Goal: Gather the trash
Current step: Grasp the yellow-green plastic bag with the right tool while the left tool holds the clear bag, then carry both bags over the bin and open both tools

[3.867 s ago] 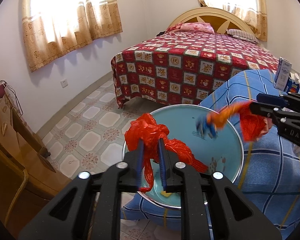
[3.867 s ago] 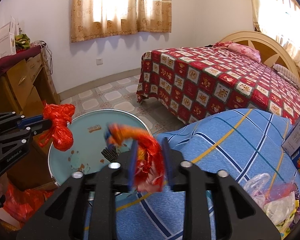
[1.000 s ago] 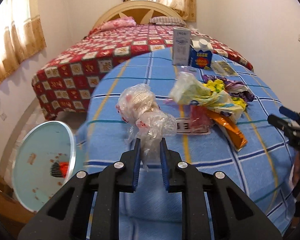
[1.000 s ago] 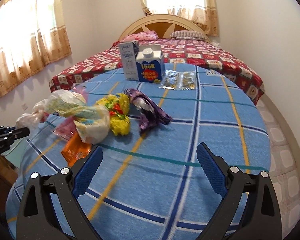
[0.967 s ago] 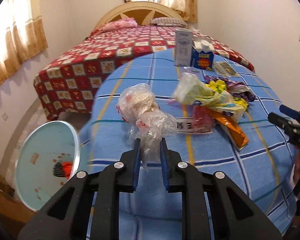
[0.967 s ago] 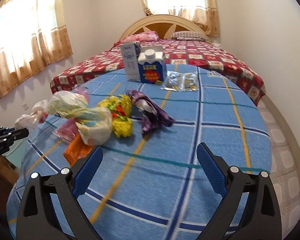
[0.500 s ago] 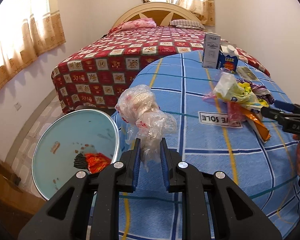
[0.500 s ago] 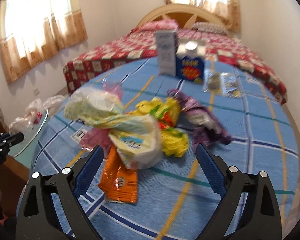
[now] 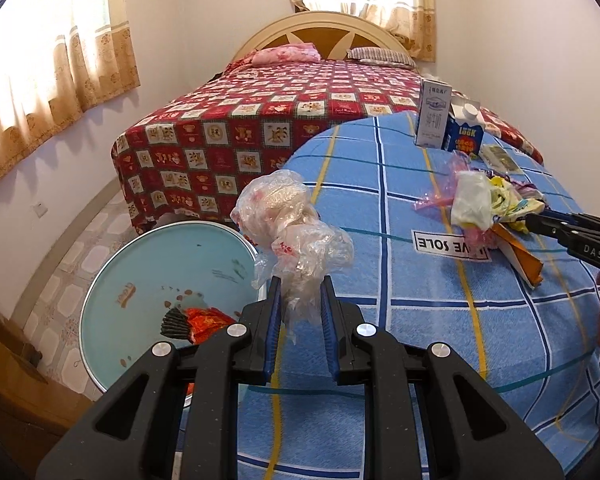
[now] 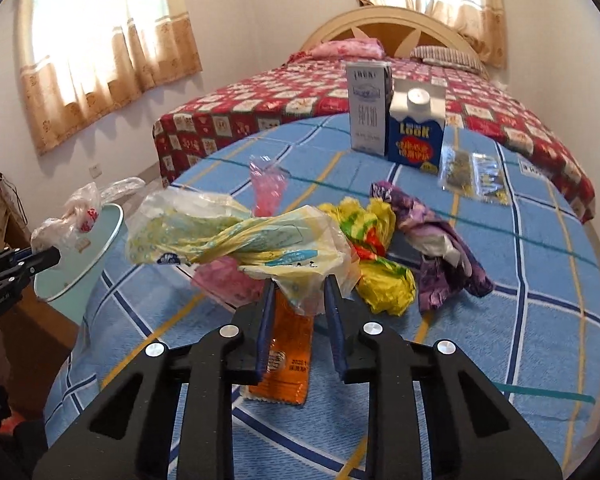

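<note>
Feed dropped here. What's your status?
Left gripper shut on clear bag. Right gripper, jaws just closing, on yellow bag. Bin unobstructed.

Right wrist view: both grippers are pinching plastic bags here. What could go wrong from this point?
The right gripper, jaws just closed, pinches only a corner of the yellow printed bag; it may slip, or drag the pink wrapper beside it. The left gripper holds the clear bag by a thin twist; it could drop short of the basin.

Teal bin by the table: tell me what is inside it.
Inside the teal bin, in the left wrist view, lie an orange-red wrapper and a dark ribbed piece, plus small specks on its bottom. The left gripper hides the bin's near edge.
</note>
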The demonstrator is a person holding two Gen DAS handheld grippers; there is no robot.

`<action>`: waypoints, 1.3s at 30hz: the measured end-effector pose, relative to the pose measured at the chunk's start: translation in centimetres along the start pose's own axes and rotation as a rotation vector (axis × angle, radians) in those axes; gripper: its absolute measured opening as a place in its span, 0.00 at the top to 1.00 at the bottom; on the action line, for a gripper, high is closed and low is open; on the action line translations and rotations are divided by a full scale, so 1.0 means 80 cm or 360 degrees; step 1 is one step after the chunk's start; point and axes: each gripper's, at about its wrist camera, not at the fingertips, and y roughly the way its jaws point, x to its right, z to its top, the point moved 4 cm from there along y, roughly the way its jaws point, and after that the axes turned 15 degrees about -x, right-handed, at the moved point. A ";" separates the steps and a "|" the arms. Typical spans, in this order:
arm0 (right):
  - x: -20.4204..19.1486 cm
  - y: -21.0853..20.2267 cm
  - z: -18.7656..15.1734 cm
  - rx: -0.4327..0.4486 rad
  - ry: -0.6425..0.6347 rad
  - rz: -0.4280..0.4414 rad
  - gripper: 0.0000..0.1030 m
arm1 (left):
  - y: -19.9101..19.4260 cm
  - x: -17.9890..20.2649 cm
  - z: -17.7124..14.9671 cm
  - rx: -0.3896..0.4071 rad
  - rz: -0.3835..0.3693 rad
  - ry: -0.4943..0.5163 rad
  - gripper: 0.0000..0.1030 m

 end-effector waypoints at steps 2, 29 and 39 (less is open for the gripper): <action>-0.003 -0.007 0.003 0.0026 -0.0005 0.0001 0.76 | -0.002 -0.003 0.000 0.0008 0.0009 -0.0003 0.82; -0.117 0.017 0.091 0.0143 -0.0271 0.0058 0.77 | -0.014 -0.097 -0.025 -0.0001 0.0193 -0.0173 0.81; -0.168 0.042 0.111 0.0124 -0.0389 0.0086 0.77 | -0.018 -0.133 -0.035 -0.0010 0.0240 -0.0245 0.81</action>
